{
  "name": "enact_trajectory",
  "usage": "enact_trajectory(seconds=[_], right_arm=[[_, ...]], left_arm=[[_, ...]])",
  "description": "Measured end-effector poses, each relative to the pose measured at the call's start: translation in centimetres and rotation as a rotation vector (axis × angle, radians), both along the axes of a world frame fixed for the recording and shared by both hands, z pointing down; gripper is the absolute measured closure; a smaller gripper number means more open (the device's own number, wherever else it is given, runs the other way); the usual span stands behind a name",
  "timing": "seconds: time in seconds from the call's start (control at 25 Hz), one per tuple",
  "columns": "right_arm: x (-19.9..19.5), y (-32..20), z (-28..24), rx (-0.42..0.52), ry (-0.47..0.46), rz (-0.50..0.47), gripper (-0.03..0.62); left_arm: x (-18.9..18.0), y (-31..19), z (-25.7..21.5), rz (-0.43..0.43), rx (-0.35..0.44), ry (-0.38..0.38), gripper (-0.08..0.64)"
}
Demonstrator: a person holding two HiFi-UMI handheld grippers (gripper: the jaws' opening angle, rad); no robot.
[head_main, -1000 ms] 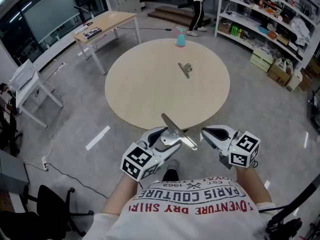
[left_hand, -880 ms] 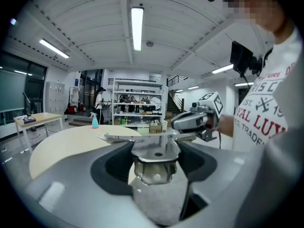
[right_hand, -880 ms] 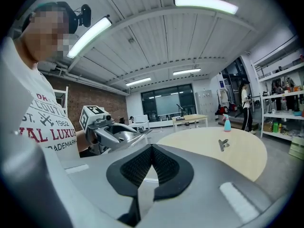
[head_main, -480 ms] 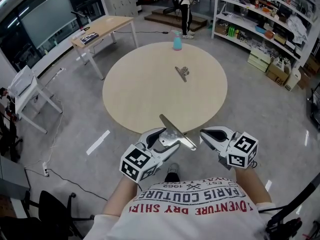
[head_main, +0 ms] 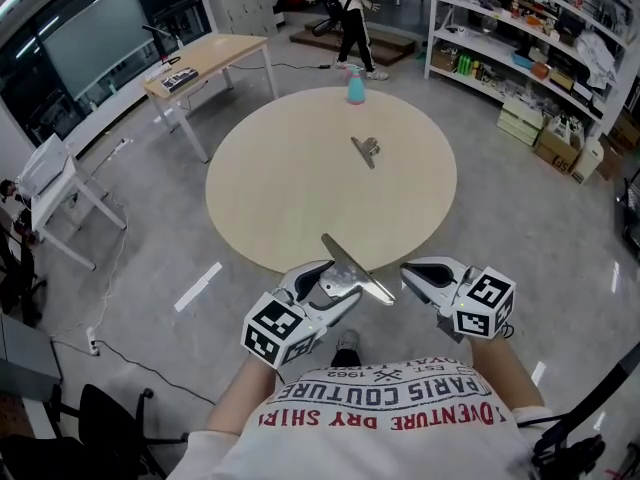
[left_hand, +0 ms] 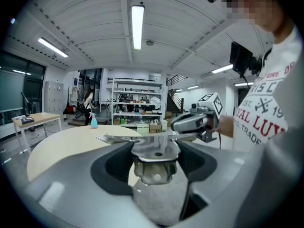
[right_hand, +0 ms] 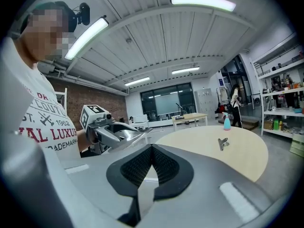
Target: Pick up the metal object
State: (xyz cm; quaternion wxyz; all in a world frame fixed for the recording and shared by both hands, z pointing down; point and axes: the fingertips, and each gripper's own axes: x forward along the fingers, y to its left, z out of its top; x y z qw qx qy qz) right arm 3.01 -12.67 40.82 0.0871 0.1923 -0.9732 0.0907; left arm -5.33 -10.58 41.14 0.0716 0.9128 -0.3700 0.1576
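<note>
left gripper [head_main: 333, 286]: metal object [head_main: 356, 268] is clamped in the jaws, held off the round table [head_main: 270, 198], just past its near edge | right gripper [head_main: 415, 274]: jaws are pressed together, empty | change: grip and pose are kept as a second ago; pickup is judged complete

light: bright, ceiling tubes [left_hand: 137, 25] | edges: fisheye-warped, dark corners | foreground: soft

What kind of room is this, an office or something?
Probably a lab or workshop: open shelves packed with supplies, a bare grey floor, and a round table standing in the middle.
</note>
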Motion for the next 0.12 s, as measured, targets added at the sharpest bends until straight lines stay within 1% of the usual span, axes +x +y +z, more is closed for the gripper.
enact_trajectory(seconds=[0.12], right_arm=[[0.12, -0.11, -0.04, -0.002, 0.002, 0.003, 0.591]], left_arm=[[0.13, -0.15, -0.23, 0.006, 0.001, -0.001, 0.275]])
